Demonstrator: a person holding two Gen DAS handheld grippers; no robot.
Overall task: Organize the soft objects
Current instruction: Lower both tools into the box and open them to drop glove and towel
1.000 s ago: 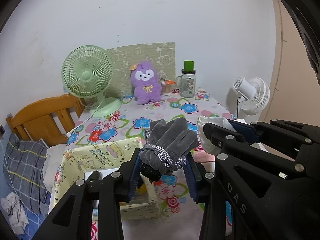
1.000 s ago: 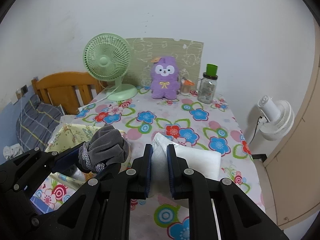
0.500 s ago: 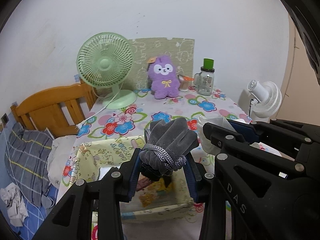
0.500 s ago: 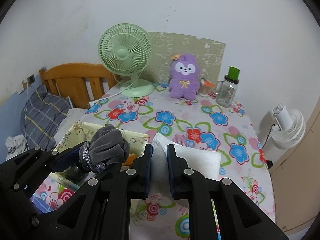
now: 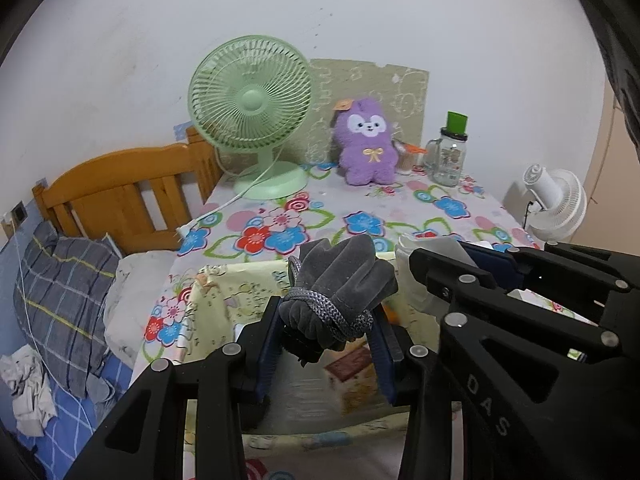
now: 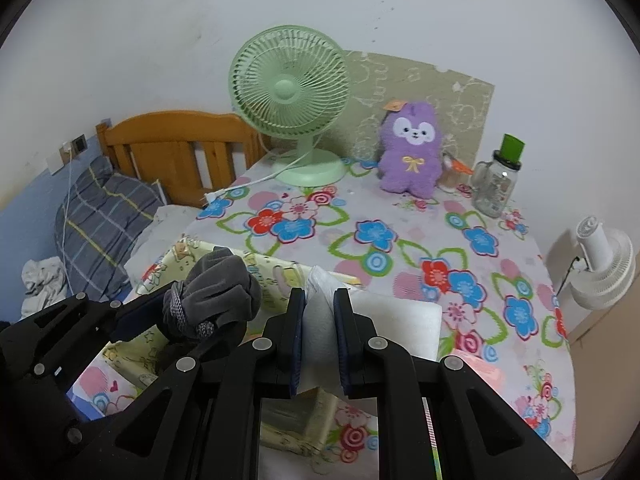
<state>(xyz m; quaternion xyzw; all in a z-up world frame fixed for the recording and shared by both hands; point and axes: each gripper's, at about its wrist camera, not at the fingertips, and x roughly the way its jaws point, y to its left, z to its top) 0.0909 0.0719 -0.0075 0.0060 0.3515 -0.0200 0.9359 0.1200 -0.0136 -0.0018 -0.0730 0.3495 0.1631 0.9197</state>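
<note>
The left gripper (image 5: 326,328) clamps a grey glove (image 5: 340,284) above the yellow box (image 5: 224,300) — the right gripper (image 6: 320,320), almost fully closed, pinches a white cloth (image 6: 394,320) just beside it.

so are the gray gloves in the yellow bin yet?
Not yet. The gray gloves, bundled together, are clamped in the left tool and held above the open yellow bin, not resting inside it.

Floral table (image 6: 472,280) — fan (image 6: 290,96), plush (image 6: 412,152), jar (image 6: 496,184), bin (image 6: 280,276)
</note>
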